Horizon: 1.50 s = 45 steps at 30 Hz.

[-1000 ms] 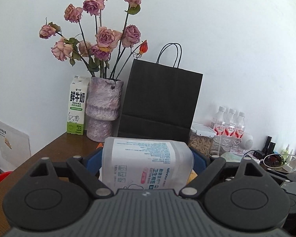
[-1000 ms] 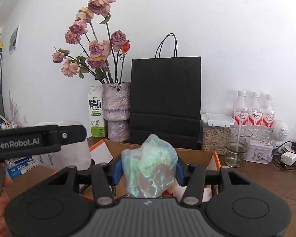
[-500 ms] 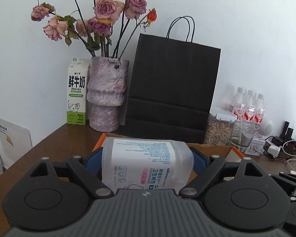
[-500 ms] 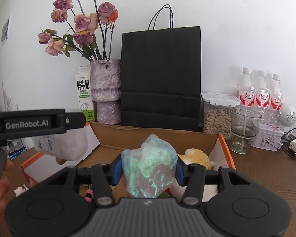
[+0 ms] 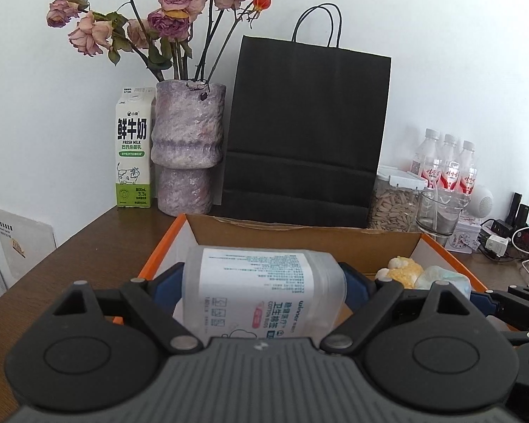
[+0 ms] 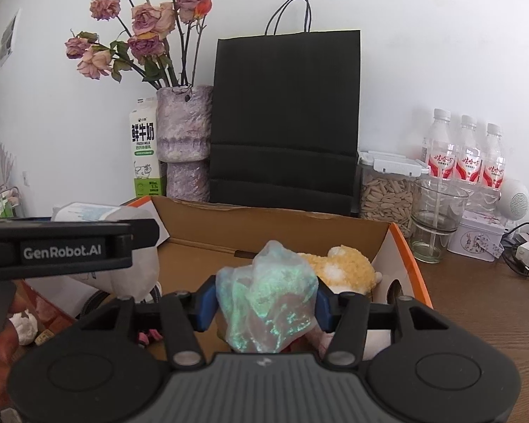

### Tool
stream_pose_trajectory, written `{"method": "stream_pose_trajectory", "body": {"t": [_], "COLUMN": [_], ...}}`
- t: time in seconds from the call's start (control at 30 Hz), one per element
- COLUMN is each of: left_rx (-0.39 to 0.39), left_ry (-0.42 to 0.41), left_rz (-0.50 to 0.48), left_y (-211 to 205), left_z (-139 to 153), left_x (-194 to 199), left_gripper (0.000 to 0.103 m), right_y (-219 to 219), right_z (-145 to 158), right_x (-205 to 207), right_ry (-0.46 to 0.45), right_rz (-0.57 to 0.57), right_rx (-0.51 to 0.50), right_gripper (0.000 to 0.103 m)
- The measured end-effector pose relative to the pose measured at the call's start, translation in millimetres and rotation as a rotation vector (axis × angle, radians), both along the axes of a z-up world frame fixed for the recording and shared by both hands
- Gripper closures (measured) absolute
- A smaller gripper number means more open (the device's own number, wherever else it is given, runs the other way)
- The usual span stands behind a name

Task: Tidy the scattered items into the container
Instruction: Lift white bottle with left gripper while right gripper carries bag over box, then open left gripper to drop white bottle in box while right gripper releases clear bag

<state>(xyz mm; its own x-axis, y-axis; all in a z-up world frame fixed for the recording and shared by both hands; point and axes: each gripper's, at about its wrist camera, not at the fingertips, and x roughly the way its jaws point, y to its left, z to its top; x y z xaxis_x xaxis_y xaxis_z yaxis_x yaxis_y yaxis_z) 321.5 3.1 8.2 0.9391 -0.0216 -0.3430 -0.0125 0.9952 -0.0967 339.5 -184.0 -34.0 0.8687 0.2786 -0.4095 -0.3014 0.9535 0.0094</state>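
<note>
A milk carton (image 5: 132, 151) at left of the frame reads "鲜牛奶" and "FRESH MILK". The cotton swab tub (image 5: 262, 298), lower centre, carries "winner" and "COTTON BUDS" upside down. "GenRobot.AI" marks the left gripper's (image 6: 61, 250) side.

The right tool (image 6: 266, 308) sits at the near edge, its blue pads either side of a crumpled iridescent bag (image 6: 266, 299); its jaws have just been opening, and whether the pads press the bag is unclear. Beyond it lies an open cardboard box (image 6: 275, 236) with a yellow plush toy (image 6: 349, 268) inside at right. At left, the other tool (image 6: 70, 248) reaches over the box with a translucent tub (image 6: 98, 211). Far back against the wall stand a milk carton (image 6: 145, 151), a vase of dried roses (image 6: 185, 137) and a black paper bag (image 6: 285, 116). At right on the wooden surface (image 6: 476, 303) are a seed jar (image 6: 388, 190), a glass (image 6: 437, 222) and three bottles (image 6: 467, 155).
</note>
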Motion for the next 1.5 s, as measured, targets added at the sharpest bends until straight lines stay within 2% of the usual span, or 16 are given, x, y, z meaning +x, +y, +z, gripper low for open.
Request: {"method": "stream_pose_trajectory", "body": {"t": [0.03, 0.07, 0.1, 0.13, 0.27, 0.8, 1.03, 1.5], "left_rx": [0.003, 0.010, 0.016, 0.021, 0.038, 0.017, -0.009, 0.023], "left_ry": [-0.019, -0.034, -0.050, -0.059, -0.049, -0.033, -0.092, -0.098], "left_rz": [0.005, 0.010, 0.011, 0.011, 0.013, 0.017, 0.033, 0.042], "left_y": [-0.2, -0.9, -2.0, -3.1, -7.4, -4.5, 6.6, 23.8], "left_z": [1.9, 3.4, 5.0, 6.3, 6.7, 4.2, 9.8, 14.6], "left_x": [-1.5, -3.2, -5.4, -7.1, -7.6, -10.6, -29.9, -97.1], "left_gripper": [0.010, 0.000, 0.000, 0.000, 0.000, 0.000, 0.000, 0.000], "right_y": [-1.2, -2.5, -3.4, -3.8, -5.0, -3.0, -9.2, -30.1], "right_z": [1.2, 2.3, 3.6, 4.7, 7.8, 11.1, 17.3, 21.8], "right_x": [-1.0, -2.0, -3.0, -3.9, -5.1, -11.8, -30.3, -96.7], "right_ry": [-0.006, -0.014, -0.021, -0.026, -0.031, -0.044, -0.079, -0.114], "right_rz": [-0.003, -0.007, -0.008, -0.006, -0.014, -0.016, -0.025, -0.041], "right_rx": [0.008, 0.016, 0.020, 0.021, 0.031, 0.015, 0.001, -0.022], "right_gripper": [0.036, 0.019, 0.003, 0.000, 0.000, 0.000, 0.000, 0.000]}}
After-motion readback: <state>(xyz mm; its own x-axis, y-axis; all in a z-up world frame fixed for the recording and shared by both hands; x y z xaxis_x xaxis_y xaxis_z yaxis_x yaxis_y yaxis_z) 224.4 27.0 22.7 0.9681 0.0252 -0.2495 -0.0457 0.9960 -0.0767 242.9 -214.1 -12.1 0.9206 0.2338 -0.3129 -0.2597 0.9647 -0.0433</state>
